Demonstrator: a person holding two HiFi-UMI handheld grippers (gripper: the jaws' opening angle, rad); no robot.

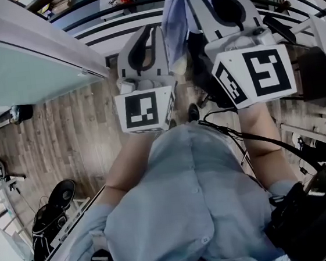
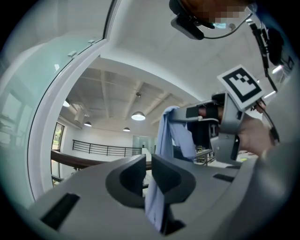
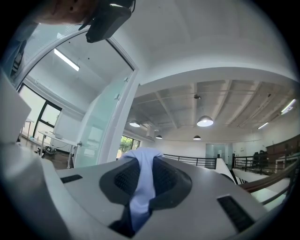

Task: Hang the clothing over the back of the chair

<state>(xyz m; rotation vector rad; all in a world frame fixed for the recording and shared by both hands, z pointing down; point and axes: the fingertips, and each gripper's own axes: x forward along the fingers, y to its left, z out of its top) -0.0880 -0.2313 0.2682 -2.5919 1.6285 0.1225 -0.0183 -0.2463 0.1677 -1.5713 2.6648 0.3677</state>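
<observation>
Head view: clothing [image 1: 177, 20] held up ahead, long axis slanting up to the right.
Left gripper [image 2: 147, 174]: clamped on lower end.
Right gripper [image 3: 140, 180]: clamped on higher end.

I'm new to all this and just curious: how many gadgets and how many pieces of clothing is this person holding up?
hand-held grippers: 2 (left hand-held gripper, right hand-held gripper)
light-blue garment: 1, pinched by both
total: 3

A wooden floor [image 1: 64, 132] runs along the foot of the glass partition [image 1: 22, 73]. A black fan [image 1: 62, 196] stands near that partition. A dark railing [image 2: 103, 148] curves beyond the partition.
</observation>
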